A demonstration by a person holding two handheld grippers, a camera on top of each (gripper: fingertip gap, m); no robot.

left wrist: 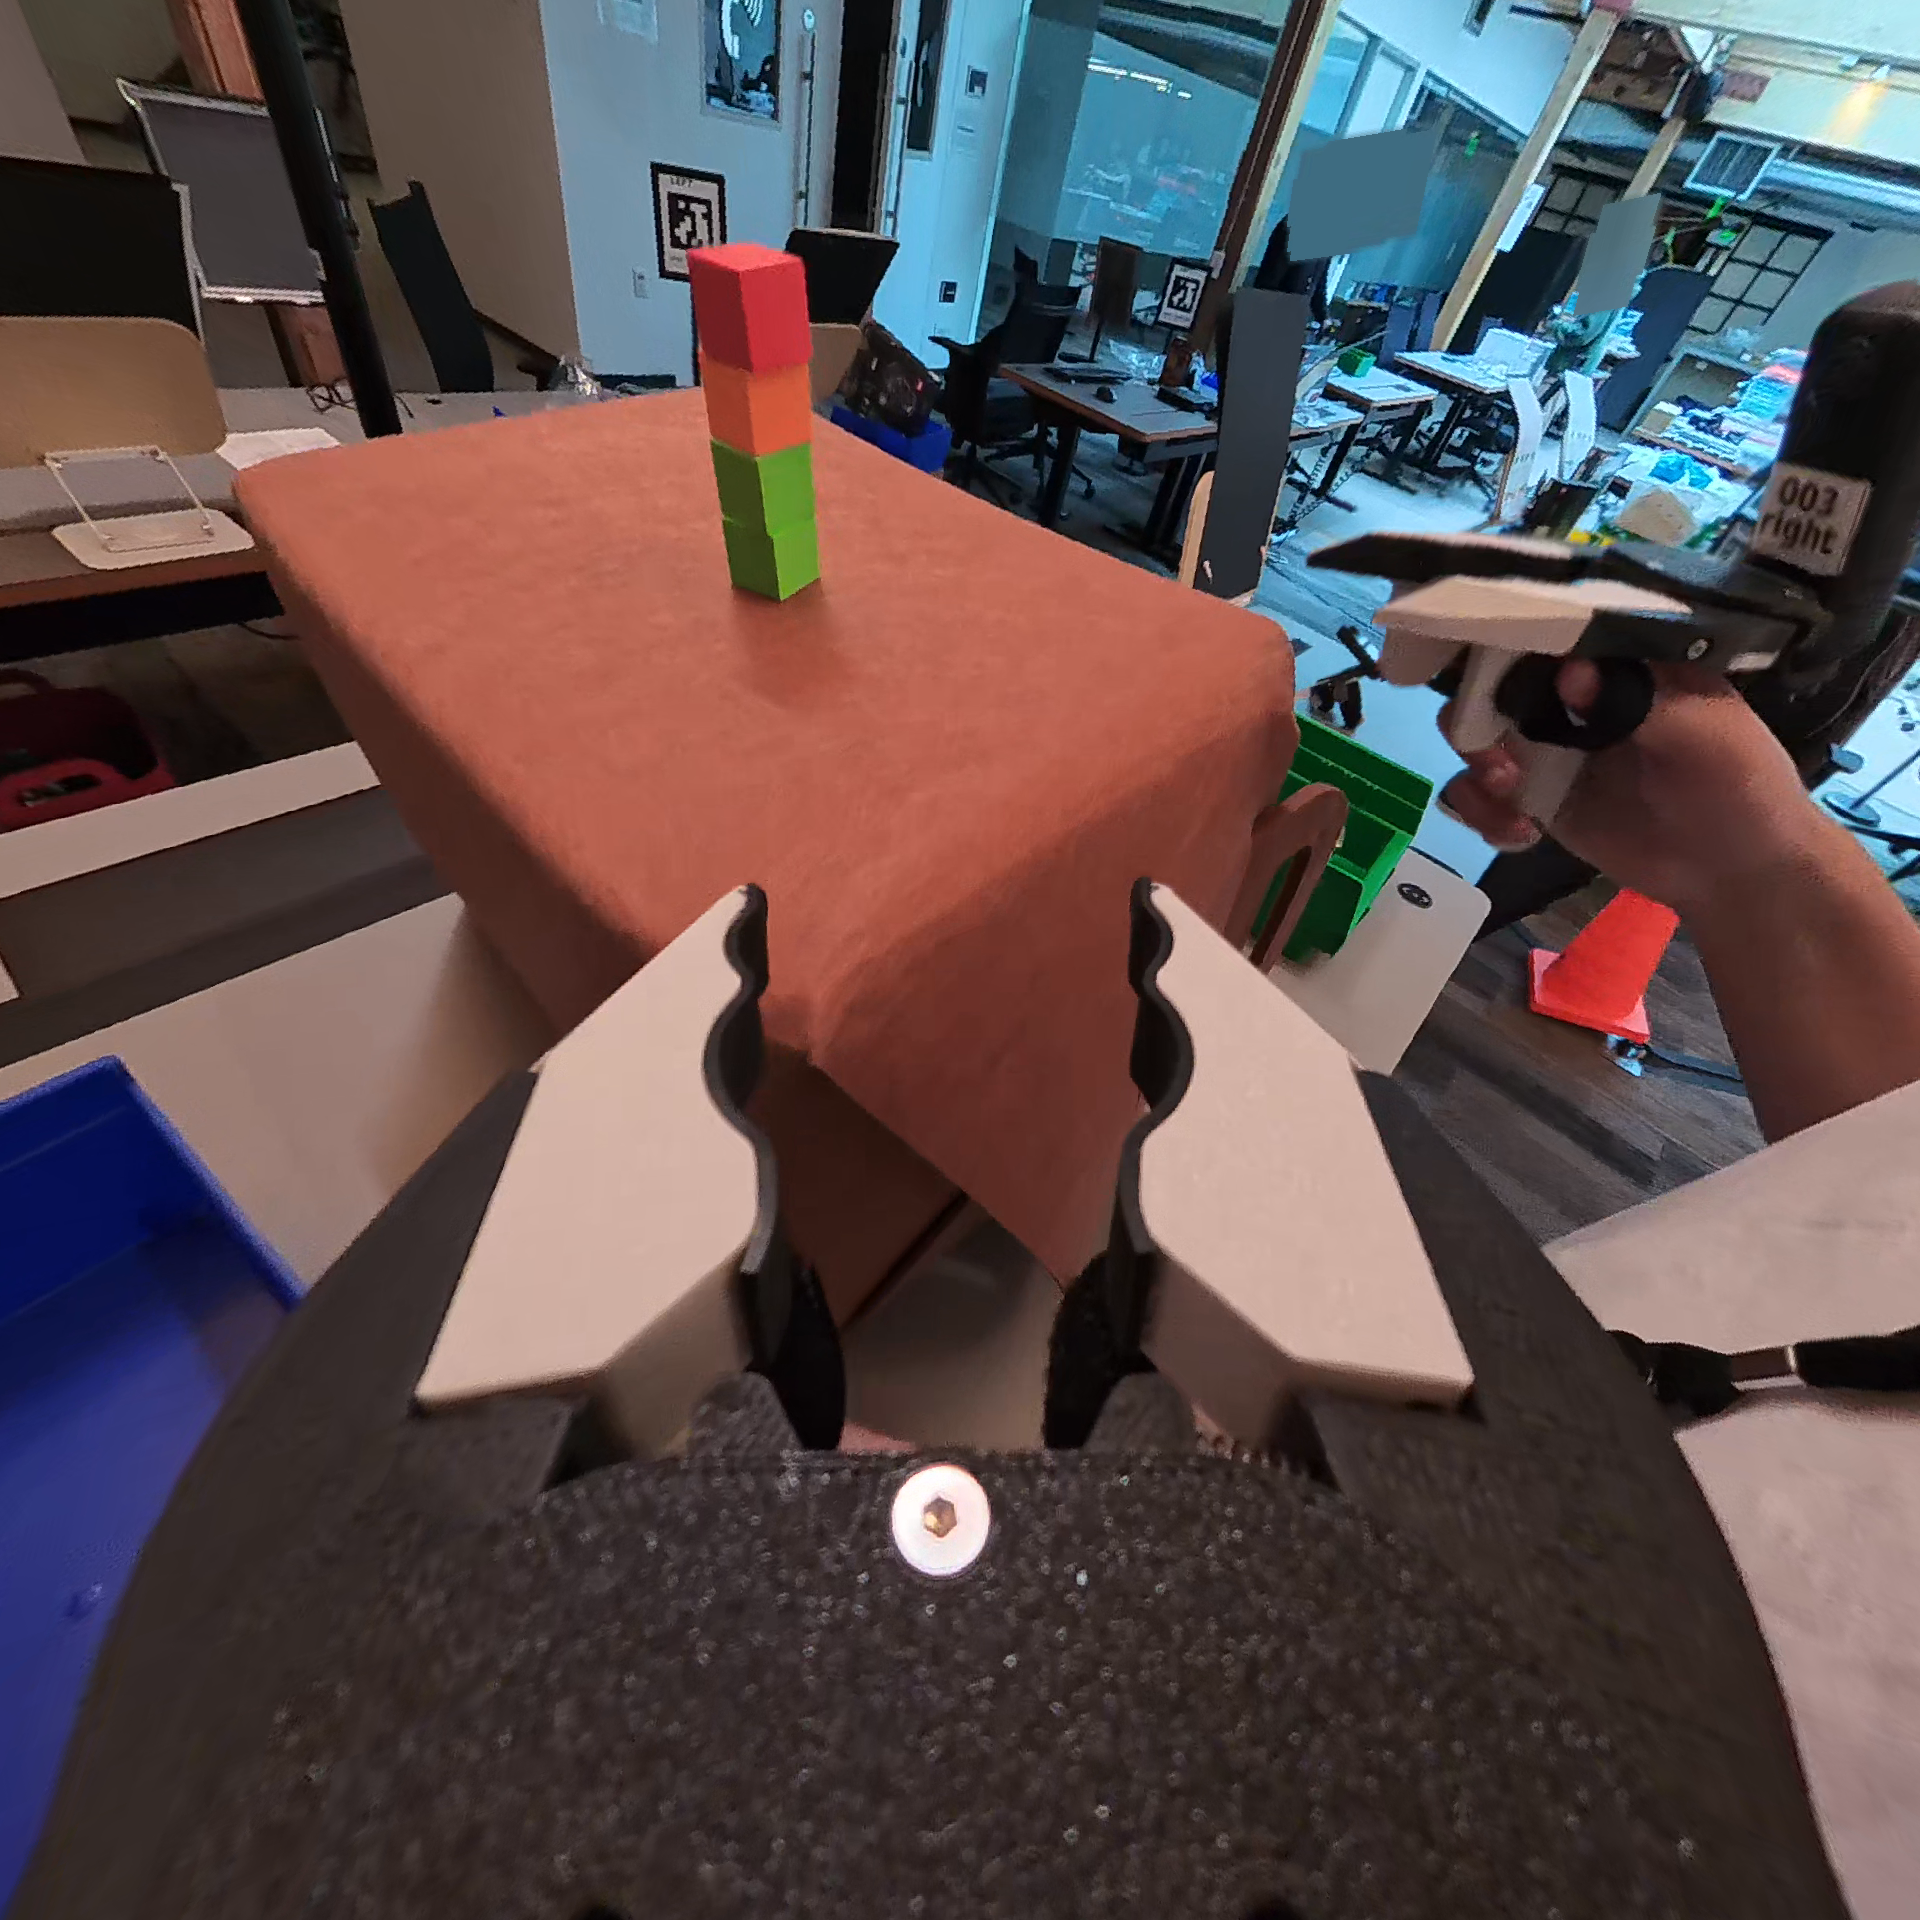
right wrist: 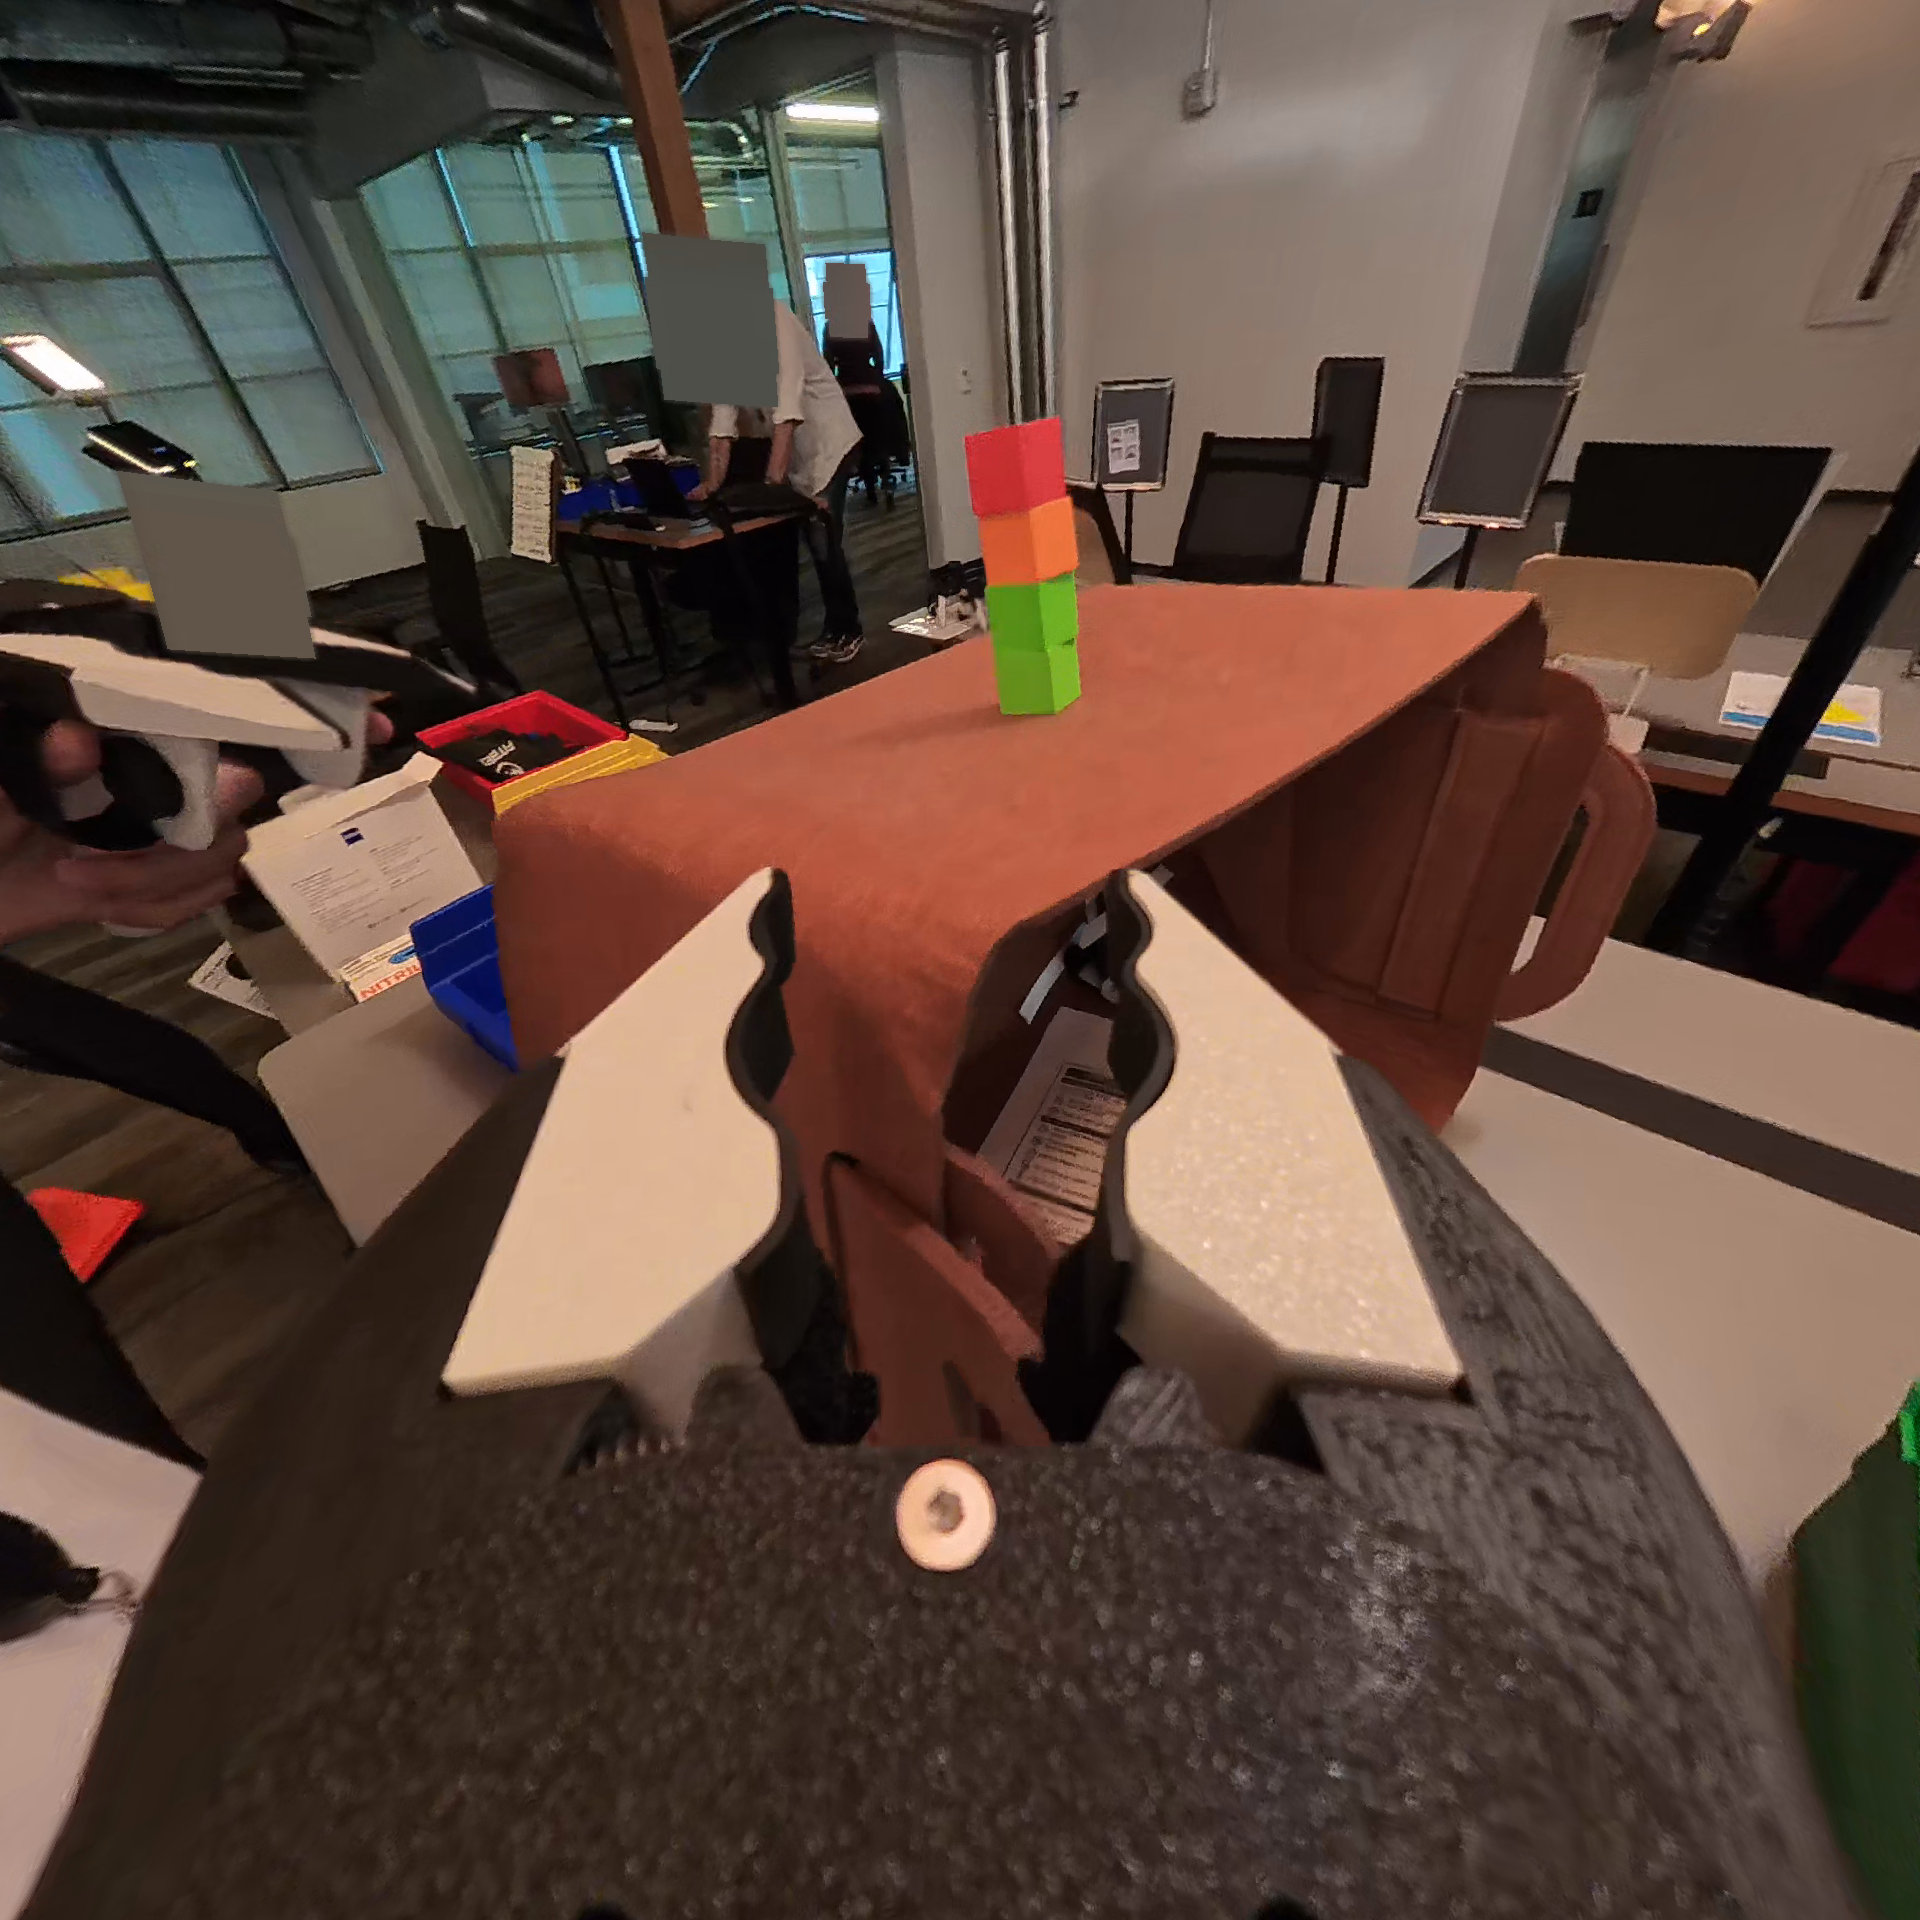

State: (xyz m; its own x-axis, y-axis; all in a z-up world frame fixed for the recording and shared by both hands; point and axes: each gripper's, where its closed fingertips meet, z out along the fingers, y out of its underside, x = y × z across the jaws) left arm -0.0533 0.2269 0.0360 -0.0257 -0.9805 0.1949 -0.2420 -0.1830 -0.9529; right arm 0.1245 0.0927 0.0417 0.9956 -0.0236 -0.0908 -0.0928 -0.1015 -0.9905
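A tower of cubes stands upright on a brown felt-covered box (left wrist: 831, 748): a red cube (left wrist: 748, 307) on top, an orange cube (left wrist: 758, 400) under it, and two green cubes (left wrist: 771, 520) at the bottom. My left gripper (left wrist: 945, 904) is open and empty, held off the box's near corner, well short of the tower. My right gripper (right wrist: 951, 883) is open and empty at another corner of the felt box (right wrist: 914, 810). From there the tower shows its red cube (right wrist: 1016, 465) uppermost. Each gripper shows in the other's view, hand-held beside the box: the right one (left wrist: 1361, 582) and the left one (right wrist: 358, 727).
A blue bin (left wrist: 94, 1299) lies at my lower left on the white table (left wrist: 312, 1039). A green rack (left wrist: 1340, 831) and an orange cone (left wrist: 1600, 966) are to the right of the box. Red (right wrist: 520, 738) and blue (right wrist: 468, 966) bins and a white carton (right wrist: 353, 862) sit left of the box; people stand far behind.
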